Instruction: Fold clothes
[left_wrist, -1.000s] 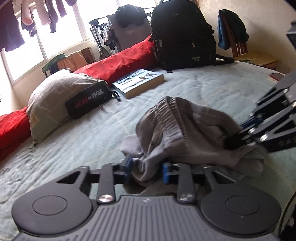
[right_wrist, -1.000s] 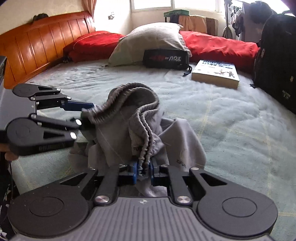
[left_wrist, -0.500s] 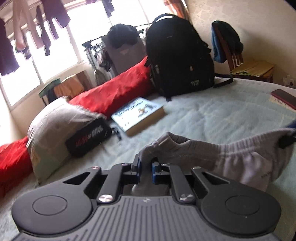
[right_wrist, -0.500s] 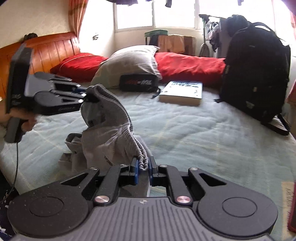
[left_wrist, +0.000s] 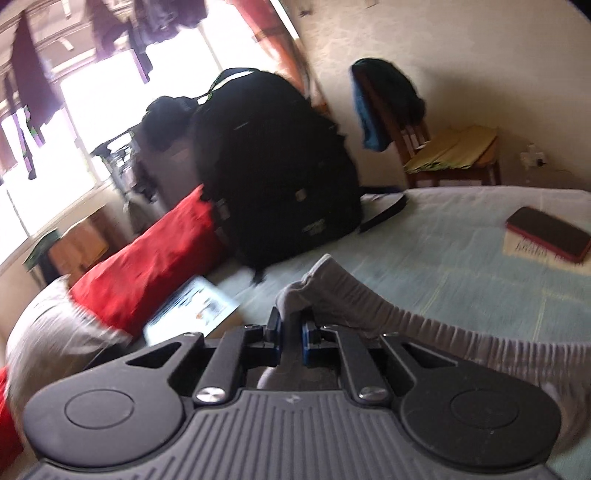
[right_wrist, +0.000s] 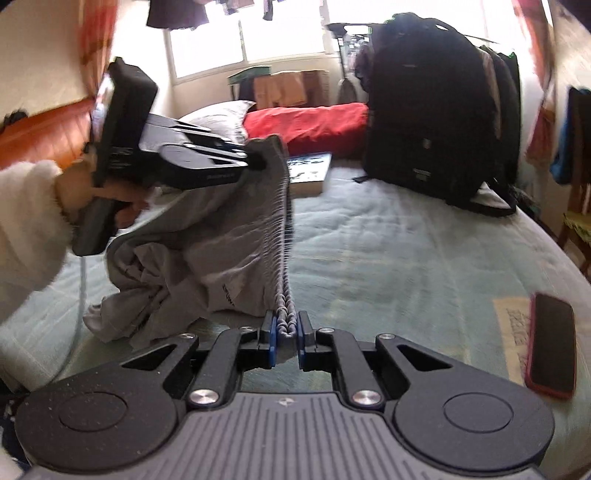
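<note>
Grey shorts (right_wrist: 207, 258) with a ribbed elastic waistband hang above the pale green bed (right_wrist: 388, 251). My right gripper (right_wrist: 285, 332) is shut on one end of the waistband. My left gripper (left_wrist: 291, 328) is shut on the other end; it also shows in the right wrist view (right_wrist: 258, 160), raised at the upper left. The waistband (right_wrist: 282, 229) is pulled taut between them. The legs droop onto the bed. In the left wrist view the waistband (left_wrist: 424, 325) runs off to the right.
A black backpack (right_wrist: 436, 110) stands at the far side of the bed. A book (right_wrist: 310, 171), red pillows (right_wrist: 306, 123) and a grey pillow (right_wrist: 218, 114) lie beside it. A red-cased phone (right_wrist: 550, 343) lies on paper at the right. A wooden chair (left_wrist: 443, 147) stands past the bed.
Both grippers have lifted the shorts off the bed and moved apart, stretching the waistband straight. The left gripper closed on the waistband between the earliest frame and now.
</note>
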